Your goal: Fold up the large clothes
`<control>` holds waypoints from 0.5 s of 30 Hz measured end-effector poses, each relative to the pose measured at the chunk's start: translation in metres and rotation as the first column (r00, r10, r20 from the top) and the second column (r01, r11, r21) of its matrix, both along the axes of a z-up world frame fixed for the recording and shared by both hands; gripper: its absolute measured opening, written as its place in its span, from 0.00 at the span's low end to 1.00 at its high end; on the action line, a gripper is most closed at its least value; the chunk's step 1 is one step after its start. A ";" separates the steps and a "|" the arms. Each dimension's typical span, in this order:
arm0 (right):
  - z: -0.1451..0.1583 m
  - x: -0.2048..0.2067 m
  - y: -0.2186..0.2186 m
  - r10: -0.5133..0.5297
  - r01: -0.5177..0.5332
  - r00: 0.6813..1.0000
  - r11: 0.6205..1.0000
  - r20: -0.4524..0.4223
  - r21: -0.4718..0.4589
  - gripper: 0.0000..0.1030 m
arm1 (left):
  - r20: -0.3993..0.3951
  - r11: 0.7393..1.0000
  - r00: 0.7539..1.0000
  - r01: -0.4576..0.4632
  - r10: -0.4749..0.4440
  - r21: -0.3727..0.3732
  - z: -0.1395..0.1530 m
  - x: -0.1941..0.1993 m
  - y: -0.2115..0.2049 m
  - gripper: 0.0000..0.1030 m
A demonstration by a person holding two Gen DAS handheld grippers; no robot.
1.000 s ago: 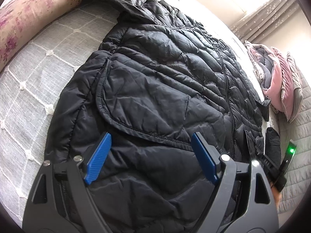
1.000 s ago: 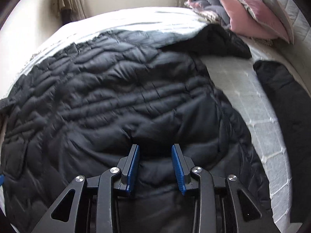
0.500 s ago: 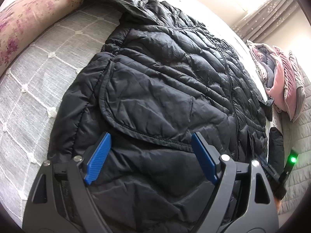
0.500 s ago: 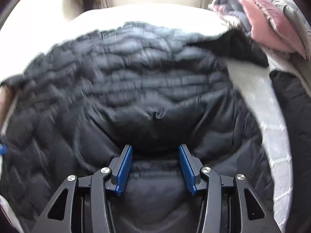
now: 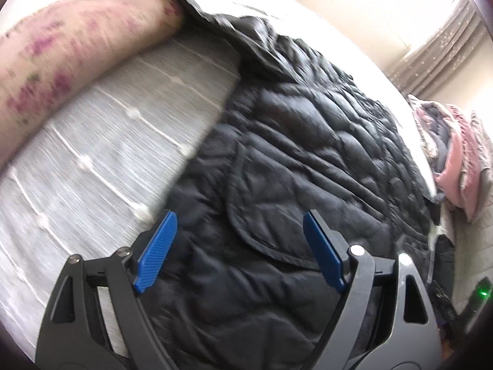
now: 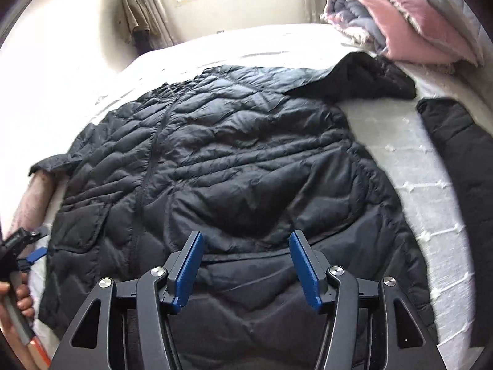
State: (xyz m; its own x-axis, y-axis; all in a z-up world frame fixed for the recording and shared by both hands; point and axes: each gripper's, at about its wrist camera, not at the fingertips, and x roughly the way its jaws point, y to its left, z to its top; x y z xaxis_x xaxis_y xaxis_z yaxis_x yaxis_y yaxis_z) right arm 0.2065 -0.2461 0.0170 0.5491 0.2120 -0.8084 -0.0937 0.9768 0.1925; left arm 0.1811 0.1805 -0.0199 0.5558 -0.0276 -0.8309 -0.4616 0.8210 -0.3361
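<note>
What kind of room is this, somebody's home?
Most likely a bedroom in a home. A black puffer jacket lies spread on a bed with a quilted grey cover, pink bedding is piled at one corner, and curtains hang by a window.

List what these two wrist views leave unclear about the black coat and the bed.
- Left wrist view: motion blur smears the grey bedspread and floral bolster.
- Right wrist view: the black coat has its near hem hidden behind the right tongs, whose jaws are opening with nothing gripped.
- Right wrist view: the second dark garment is cut off by the picture's edge.
</note>
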 end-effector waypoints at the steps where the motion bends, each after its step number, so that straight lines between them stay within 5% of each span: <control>1: 0.001 0.000 0.002 0.012 -0.012 1.000 1.000 -0.006 0.008 0.57 | -0.002 1.000 1.000 -0.010 0.010 0.029 0.001 0.001 0.004 0.82; 4: 0.003 -0.002 0.007 0.052 -0.052 0.999 0.997 0.001 -0.051 0.58 | -0.051 0.996 0.997 -0.052 0.056 0.076 -0.005 0.002 0.017 0.82; 8: 0.007 0.001 -0.025 -0.018 0.020 1.000 0.992 0.013 -0.124 0.75 | -0.094 1.000 0.996 0.004 -0.005 -0.013 -0.017 -0.019 0.017 0.82; 15: -0.027 0.012 -0.101 -0.172 0.169 0.972 0.985 -0.162 -0.036 0.76 | -0.102 1.000 0.995 0.011 -0.011 0.005 -0.031 -0.048 0.007 0.82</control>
State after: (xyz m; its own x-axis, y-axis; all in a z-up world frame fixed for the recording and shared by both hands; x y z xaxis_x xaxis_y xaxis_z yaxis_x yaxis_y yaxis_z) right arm 0.2182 -0.3475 -0.0104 0.4357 0.1081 -0.8936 0.1056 0.9798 0.1700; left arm 0.1331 0.1874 -0.0507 0.4677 -0.0284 -0.8834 -0.4843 0.8278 -0.2831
